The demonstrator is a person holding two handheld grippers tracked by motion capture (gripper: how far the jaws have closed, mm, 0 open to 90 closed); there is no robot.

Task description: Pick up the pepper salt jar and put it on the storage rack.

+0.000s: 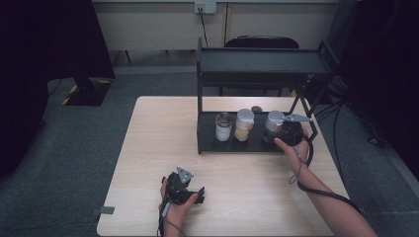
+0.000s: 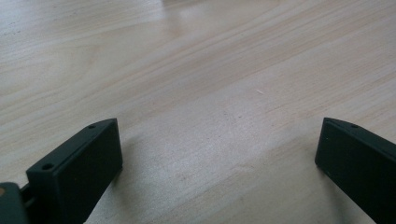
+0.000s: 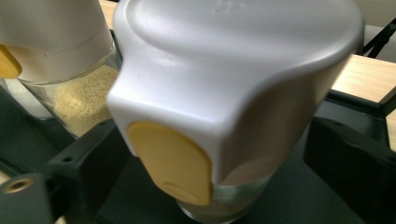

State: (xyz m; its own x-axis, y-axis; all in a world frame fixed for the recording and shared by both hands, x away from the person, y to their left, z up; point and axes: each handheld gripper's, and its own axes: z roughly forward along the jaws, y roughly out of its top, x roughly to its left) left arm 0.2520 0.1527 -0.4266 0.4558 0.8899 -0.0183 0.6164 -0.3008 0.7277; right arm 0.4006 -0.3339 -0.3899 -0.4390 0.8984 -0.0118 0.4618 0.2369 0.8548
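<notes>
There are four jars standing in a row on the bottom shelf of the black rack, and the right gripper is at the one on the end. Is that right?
Not quite. The high view shows three jars, not four, on the bottom shelf of the black rack. The right gripper is at the end jar.

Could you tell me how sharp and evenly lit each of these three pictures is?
High view: dim, dark at both upper corners, soft detail on the jars. Left gripper view: the wooden tabletop is sharp, with a pale glare near the top and soft shadows beside the jaws. Right gripper view: the grey-lidded jar is very close and slightly blurred, sheen on its lid.
</notes>
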